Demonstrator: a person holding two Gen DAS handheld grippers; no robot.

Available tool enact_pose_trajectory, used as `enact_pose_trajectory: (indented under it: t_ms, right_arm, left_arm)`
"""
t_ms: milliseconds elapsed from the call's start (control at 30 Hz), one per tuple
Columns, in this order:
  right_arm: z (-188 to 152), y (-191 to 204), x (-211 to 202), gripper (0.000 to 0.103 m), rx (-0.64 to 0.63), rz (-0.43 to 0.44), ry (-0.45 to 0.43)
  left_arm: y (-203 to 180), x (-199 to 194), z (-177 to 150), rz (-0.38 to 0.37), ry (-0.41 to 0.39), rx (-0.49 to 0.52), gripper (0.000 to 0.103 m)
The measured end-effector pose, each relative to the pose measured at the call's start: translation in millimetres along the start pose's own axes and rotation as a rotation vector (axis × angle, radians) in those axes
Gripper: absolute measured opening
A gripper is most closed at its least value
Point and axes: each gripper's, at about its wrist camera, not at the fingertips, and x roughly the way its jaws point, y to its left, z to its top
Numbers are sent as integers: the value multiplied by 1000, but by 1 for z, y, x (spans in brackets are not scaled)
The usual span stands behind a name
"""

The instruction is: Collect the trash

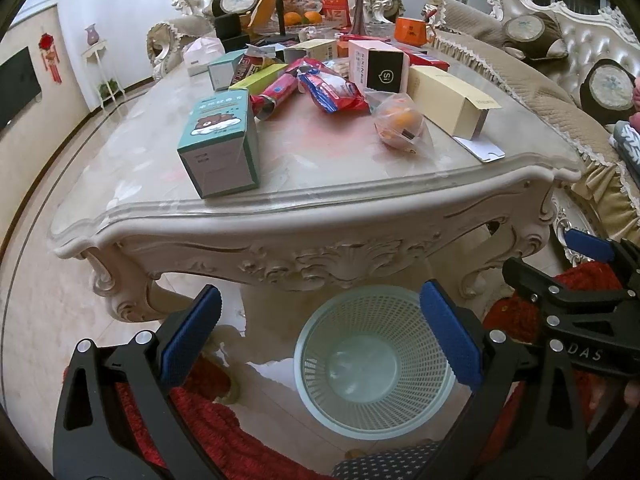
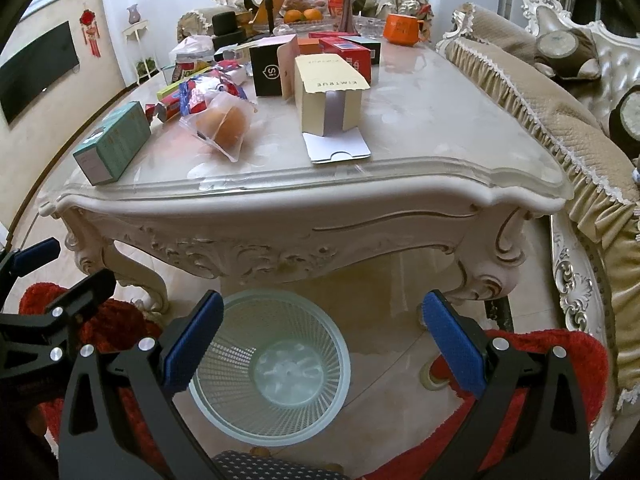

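A pale green mesh wastebasket (image 1: 376,360) stands empty on the floor in front of the table; it also shows in the right wrist view (image 2: 272,368). Trash lies on the marble table (image 1: 320,184): a teal box (image 1: 220,148), a clear bag with an orange item (image 1: 398,120), an open cream box (image 1: 448,100), a red-blue wrapper (image 1: 332,90) and a red tube (image 1: 276,94). My left gripper (image 1: 320,332) is open and empty above the basket. My right gripper (image 2: 320,340) is open and empty, also above the basket.
Farther back on the table are a black-and-white box (image 1: 376,65), red boxes, an orange mug (image 1: 412,31), a fruit bowl and a vase. A sofa (image 1: 560,80) runs along the right. The carved table edge (image 2: 280,208) is between the grippers and the trash.
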Motion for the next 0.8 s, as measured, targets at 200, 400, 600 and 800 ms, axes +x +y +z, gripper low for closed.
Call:
enact_pose_trajectory:
  t_ms: [200,400,600,800]
  right_arm:
    - [-1,1,3,96,-1,-14,7]
    - [-1,2,3,96,-5,-18,10]
    - [-1,2,2,96,-6,-16,6]
    - [-1,3,1,96,-8,-18,5]
  left_arm:
    - [1,0,-1,-2,7,-4,97]
    - [2,2,-3,-4,14,-3,97]
    - [3,2,-3,-5,12,-6,97]
    - [2,1,-2,-7,8,-7,97]
